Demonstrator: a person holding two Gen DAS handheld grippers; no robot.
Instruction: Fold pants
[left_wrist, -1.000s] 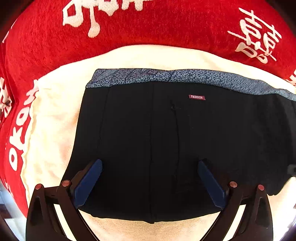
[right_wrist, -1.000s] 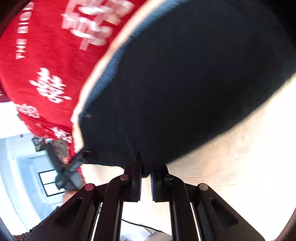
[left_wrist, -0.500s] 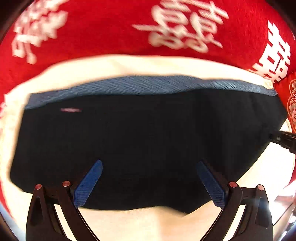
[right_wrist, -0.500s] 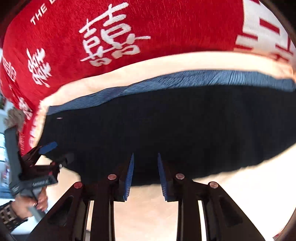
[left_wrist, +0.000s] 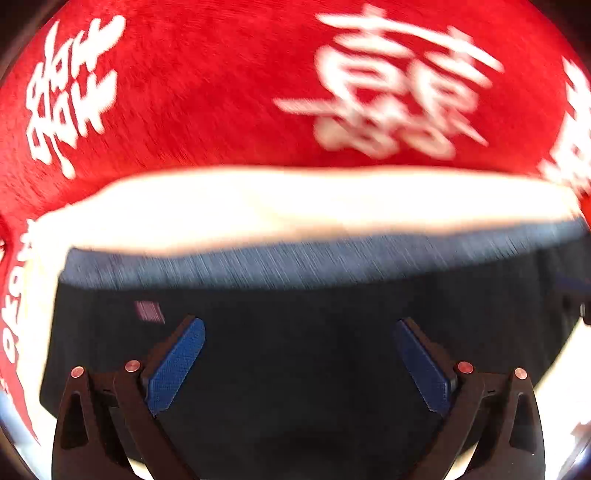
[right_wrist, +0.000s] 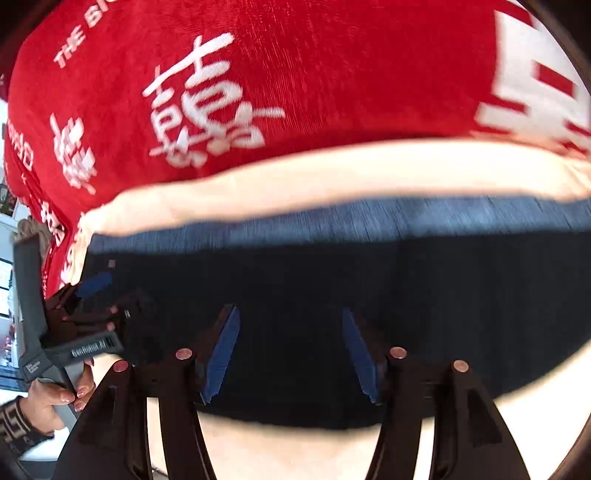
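The black pants (left_wrist: 303, 350) lie folded flat on a cream cloth (left_wrist: 295, 206), with the blue-grey waistband (left_wrist: 295, 262) along the far edge and a small reddish label (left_wrist: 147, 312) at the left. My left gripper (left_wrist: 299, 358) is open and empty just above the pants. In the right wrist view the same pants (right_wrist: 406, 295) fill the middle, and my right gripper (right_wrist: 291, 350) is open and empty over their near edge. The left gripper (right_wrist: 86, 295) shows there at the pants' left end, held by a hand.
A red blanket with white characters (left_wrist: 221, 92) covers the surface beyond the cream cloth, also in the right wrist view (right_wrist: 258, 74). A white room area (right_wrist: 7, 258) shows at the far left edge.
My right gripper has let go of the pants and opened wide. Both grippers have moved closer over the pants. The left gripper stays open.
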